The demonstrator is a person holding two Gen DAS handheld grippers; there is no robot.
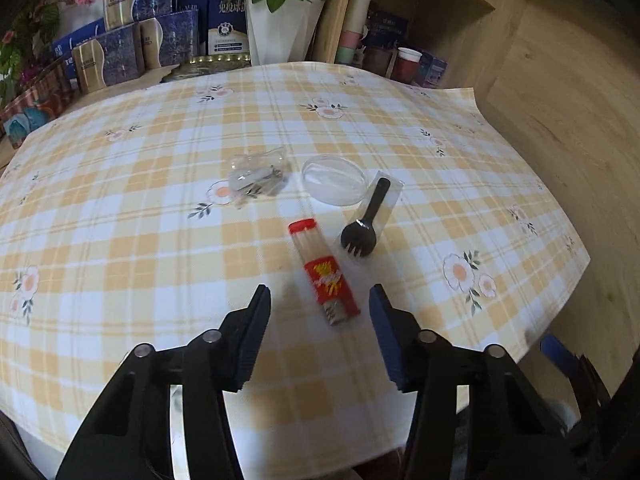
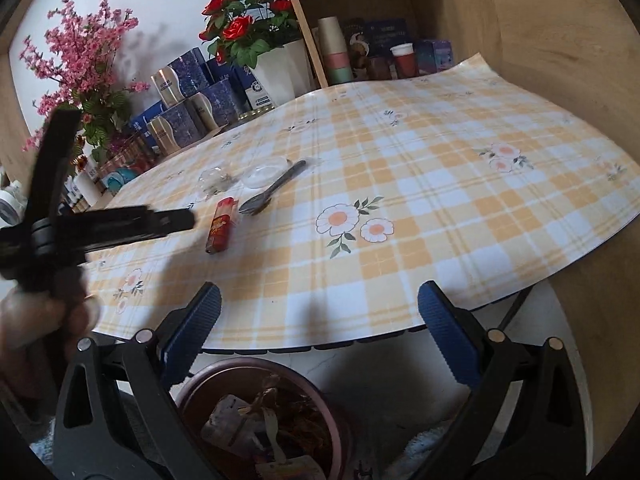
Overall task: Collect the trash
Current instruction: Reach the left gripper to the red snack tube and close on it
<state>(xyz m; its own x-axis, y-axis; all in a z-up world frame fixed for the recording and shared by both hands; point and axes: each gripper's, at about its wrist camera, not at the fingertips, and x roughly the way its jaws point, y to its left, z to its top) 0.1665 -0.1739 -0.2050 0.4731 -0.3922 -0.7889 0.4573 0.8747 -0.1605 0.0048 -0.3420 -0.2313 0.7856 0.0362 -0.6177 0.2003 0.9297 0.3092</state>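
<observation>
Near the middle of the table point(image 1: 120, 184), which is covered with a yellow checked cloth, four pieces of trash lie close together: a red toothpick packet point(image 1: 324, 270), a black plastic spork in a clear sleeve point(image 1: 366, 220), a clear round lid point(image 1: 334, 179) and a crumpled clear wrapper point(image 1: 258, 178). The packet is the nearest one to the front edge of the table.

The left hand-held gripper point(image 1: 318, 296) hangs over the near end of the packet. Its jaws stand partly apart, one on each side of the packet, and they do not press on it. So I judge the step in hand is the approach to pick up this packet. The next move calls for lowering the fingertips to the cloth and closing on the packet across its narrow side, without pushing it toward the spork, which lies just beside it.

The right hand-held gripper point(image 2: 320, 304) is wide and holds nothing. It waits beyond the front edge of the table, above a brown bin point(image 2: 192, 388) on the floor that already contains some rubbish.

At the back edge of the table stand blue boxes point(image 1: 120, 56) and a white pot with red flowers point(image 1: 280, 28), well apart from the trash. Nothing blocks the way to the packet.
</observation>
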